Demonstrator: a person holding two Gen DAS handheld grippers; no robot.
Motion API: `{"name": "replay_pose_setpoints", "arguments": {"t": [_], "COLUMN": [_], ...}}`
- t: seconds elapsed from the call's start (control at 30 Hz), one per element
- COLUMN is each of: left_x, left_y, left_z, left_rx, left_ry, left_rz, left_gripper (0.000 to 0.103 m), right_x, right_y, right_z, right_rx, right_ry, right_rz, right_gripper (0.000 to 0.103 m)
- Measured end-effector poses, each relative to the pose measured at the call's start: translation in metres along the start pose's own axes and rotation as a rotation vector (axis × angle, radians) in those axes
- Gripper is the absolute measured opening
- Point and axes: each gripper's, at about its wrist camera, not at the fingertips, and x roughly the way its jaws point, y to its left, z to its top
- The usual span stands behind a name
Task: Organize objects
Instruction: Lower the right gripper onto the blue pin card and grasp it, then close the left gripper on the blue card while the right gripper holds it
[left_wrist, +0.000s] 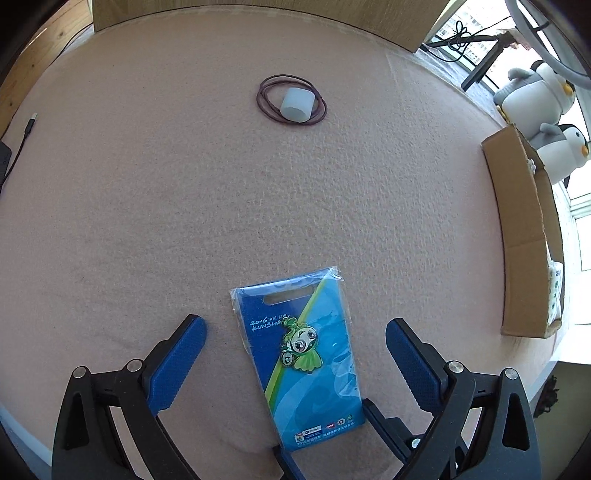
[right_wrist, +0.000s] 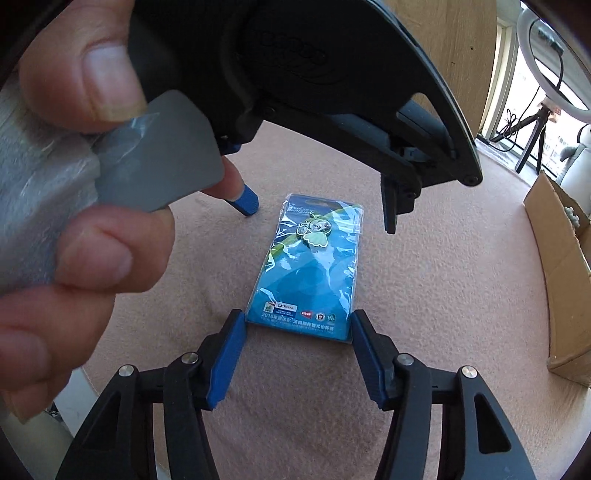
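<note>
A blue badge card in clear plastic wrap (left_wrist: 301, 354) lies flat on the pink cloth. My left gripper (left_wrist: 295, 328) is open, its blue fingers wide on either side of the card's top half, not touching it. In the right wrist view the same card (right_wrist: 308, 273) lies ahead; my right gripper (right_wrist: 298, 321) is open with its blue fingertips (right_wrist: 232, 343) flanking the card's near edge, close to or touching its corners. The left gripper's body and the hand holding it fill the top left of that view.
A white cap (left_wrist: 297, 104) sits inside dark rubber bands (left_wrist: 291, 100) at the far middle. An open cardboard box (left_wrist: 524, 236) stands at the right, also in the right wrist view (right_wrist: 565, 266). Penguin plush toys (left_wrist: 535, 99) sit behind it. A USB cable (left_wrist: 27, 129) lies far left.
</note>
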Motion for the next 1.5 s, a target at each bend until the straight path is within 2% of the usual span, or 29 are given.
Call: {"name": "replay_pose_setpoints", "arguments": {"t": [0.17, 0.27, 0.33, 0.43, 0.5, 0.57, 0.6, 0.63, 0.77, 0.87, 0.93, 1.23, 1.5], "left_x": [-0.002, -0.005, -0.007, -0.01, -0.016, -0.017, -0.016, -0.016, -0.011, -0.014, -0.016, -0.029, -0.069], "left_y": [-0.008, -0.011, -0.014, -0.016, -0.007, -0.01, -0.01, -0.011, -0.014, -0.021, -0.02, -0.017, -0.017], "left_z": [-0.001, -0.001, 0.001, 0.001, 0.009, 0.016, 0.017, 0.017, 0.017, 0.017, 0.019, 0.017, 0.026], "left_rx": [0.004, 0.019, 0.025, 0.029, 0.026, 0.018, 0.01, 0.008, 0.051, 0.09, 0.088, 0.065, 0.058], "left_ry": [-0.017, -0.023, -0.027, -0.027, -0.017, -0.007, -0.001, 0.004, 0.003, -0.008, -0.002, -0.002, -0.066], "left_rz": [0.03, 0.057, 0.065, 0.067, 0.062, 0.048, 0.037, 0.03, 0.077, 0.13, 0.118, 0.082, 0.052], "left_gripper": [0.089, 0.075, 0.061, 0.053, 0.053, 0.062, 0.08, 0.089, 0.084, 0.07, 0.066, 0.065, 0.065], "right_x": [-0.001, -0.001, -0.001, -0.002, -0.003, -0.004, -0.005, -0.005, -0.006, -0.009, -0.012, -0.021, -0.039], "right_y": [0.002, 0.003, 0.004, 0.006, 0.007, 0.007, 0.007, 0.008, 0.012, 0.016, 0.018, 0.018, 0.021], "right_z": [-0.001, -0.001, 0.0, 0.0, 0.001, 0.0, 0.0, 0.001, 0.0, 0.001, 0.001, 0.0, 0.013], "right_rx": [0.003, 0.011, 0.01, 0.014, 0.019, 0.021, 0.02, 0.018, 0.011, 0.003, -0.004, -0.013, -0.032], "right_ry": [-0.016, -0.027, -0.035, -0.05, -0.055, -0.063, -0.061, -0.06, -0.058, -0.067, -0.082, -0.102, -0.151], "right_rz": [-0.005, -0.005, -0.006, -0.008, -0.007, -0.003, 0.0, 0.003, 0.006, -0.003, 0.003, -0.008, -0.028], "right_gripper": [0.055, 0.055, 0.053, 0.052, 0.052, 0.052, 0.052, 0.052, 0.052, 0.052, 0.052, 0.052, 0.052]}}
